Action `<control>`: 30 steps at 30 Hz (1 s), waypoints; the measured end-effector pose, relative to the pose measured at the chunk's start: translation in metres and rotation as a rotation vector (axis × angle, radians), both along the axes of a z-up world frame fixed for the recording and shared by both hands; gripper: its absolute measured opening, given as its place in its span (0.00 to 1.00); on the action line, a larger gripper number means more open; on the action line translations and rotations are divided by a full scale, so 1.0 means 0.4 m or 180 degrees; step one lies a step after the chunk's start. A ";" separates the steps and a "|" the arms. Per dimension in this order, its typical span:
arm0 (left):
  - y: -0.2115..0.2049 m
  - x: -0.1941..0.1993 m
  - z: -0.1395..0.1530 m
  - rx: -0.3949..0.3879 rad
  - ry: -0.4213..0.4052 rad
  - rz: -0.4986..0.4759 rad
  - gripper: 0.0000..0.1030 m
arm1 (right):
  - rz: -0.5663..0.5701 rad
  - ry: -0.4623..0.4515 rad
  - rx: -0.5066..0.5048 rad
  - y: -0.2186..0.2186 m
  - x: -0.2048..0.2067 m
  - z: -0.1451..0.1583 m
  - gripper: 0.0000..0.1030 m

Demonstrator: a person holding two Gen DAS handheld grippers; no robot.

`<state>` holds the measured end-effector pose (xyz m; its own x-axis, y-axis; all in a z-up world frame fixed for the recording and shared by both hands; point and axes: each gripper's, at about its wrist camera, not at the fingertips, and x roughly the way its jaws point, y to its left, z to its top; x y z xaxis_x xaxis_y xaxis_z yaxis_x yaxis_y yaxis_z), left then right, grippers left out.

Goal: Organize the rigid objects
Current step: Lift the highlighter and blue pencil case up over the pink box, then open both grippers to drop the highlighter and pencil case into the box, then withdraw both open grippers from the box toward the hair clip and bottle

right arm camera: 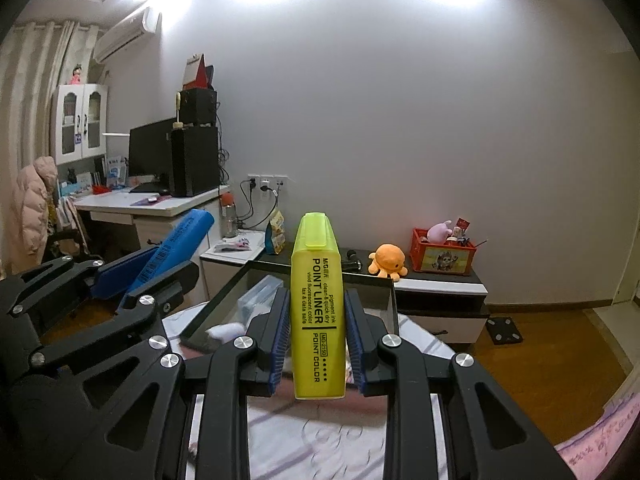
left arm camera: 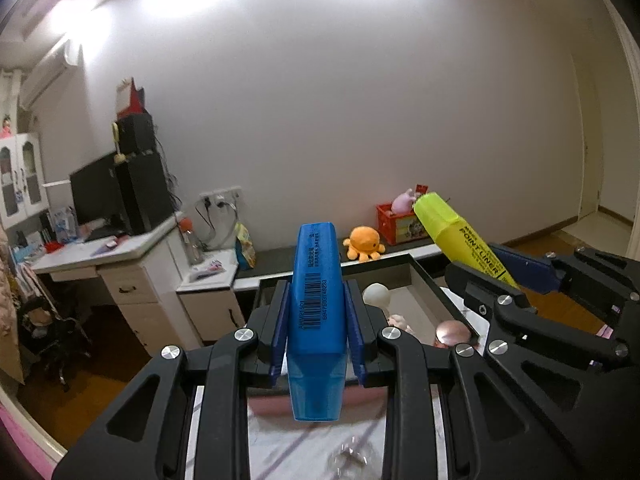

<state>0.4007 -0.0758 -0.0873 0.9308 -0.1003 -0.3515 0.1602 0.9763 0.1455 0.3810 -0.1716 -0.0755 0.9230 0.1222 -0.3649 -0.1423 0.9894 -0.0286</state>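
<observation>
Yellow highlighter [right arm camera: 318, 308] marked "POINT LINER"

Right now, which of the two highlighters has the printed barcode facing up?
The blue highlighter in the left gripper; the yellow highlighter shows "POINT LINER" lettering instead.

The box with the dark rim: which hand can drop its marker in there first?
Probably the left. The left gripper holds its blue marker just before the box; the right gripper's yellow marker faces the far corner.

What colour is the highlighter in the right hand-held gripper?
Fluorescent yellow with black lettering; the highlighter shows best in the right wrist view, clamped in the right hand-held gripper.
</observation>
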 end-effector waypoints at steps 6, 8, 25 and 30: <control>-0.010 0.195 -0.092 0.0036 0.0463 0.0003 0.26 | -0.0006 0.0234 -0.0128 0.003 0.154 -0.057 0.26; -0.016 0.244 -0.132 0.0071 0.0632 -0.0007 0.26 | 0.0004 0.0390 -0.0147 0.000 0.207 -0.094 0.26; 0.013 0.330 -0.209 0.0244 0.0911 0.0241 0.64 | 0.0002 0.0876 0.0083 -0.062 0.317 -0.225 0.48; 0.069 0.222 -0.130 -0.0017 0.0613 0.0342 0.89 | -0.0060 0.0636 0.0236 -0.082 0.239 -0.143 0.80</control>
